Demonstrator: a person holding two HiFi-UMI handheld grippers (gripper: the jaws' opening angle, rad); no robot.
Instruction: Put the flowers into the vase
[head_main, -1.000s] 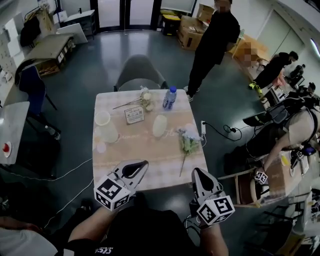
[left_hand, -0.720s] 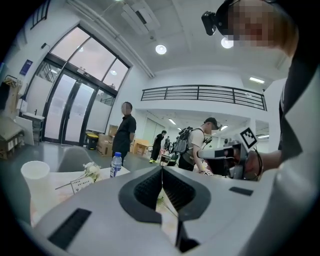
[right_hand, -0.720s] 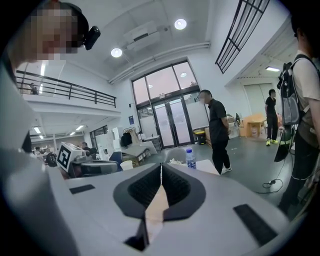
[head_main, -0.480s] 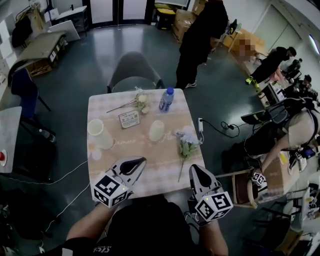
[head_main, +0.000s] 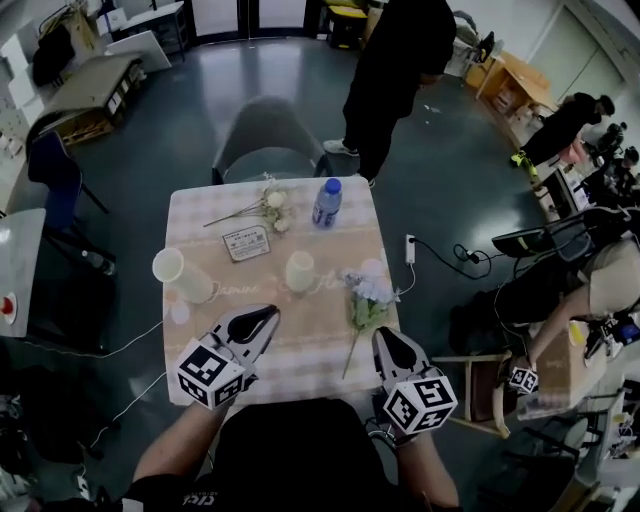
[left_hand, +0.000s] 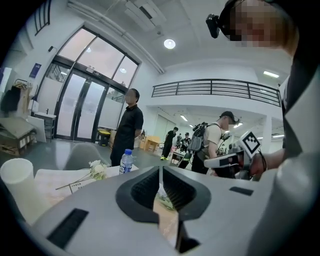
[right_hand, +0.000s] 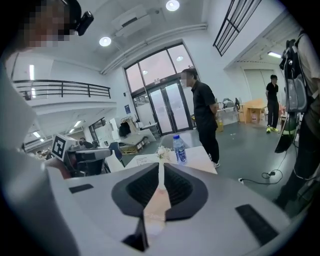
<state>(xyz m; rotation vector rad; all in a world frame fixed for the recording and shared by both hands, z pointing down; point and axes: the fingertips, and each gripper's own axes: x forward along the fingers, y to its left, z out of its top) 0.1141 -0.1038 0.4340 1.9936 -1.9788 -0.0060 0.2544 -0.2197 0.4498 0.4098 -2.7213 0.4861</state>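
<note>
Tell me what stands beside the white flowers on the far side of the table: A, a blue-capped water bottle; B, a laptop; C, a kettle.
A: a blue-capped water bottle stands upright just right of the white flowers in the head view.

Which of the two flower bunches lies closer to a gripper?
The bluish bunch with green leaves, just ahead of the right gripper; the cream bunch lies far off by the bottle.
</note>
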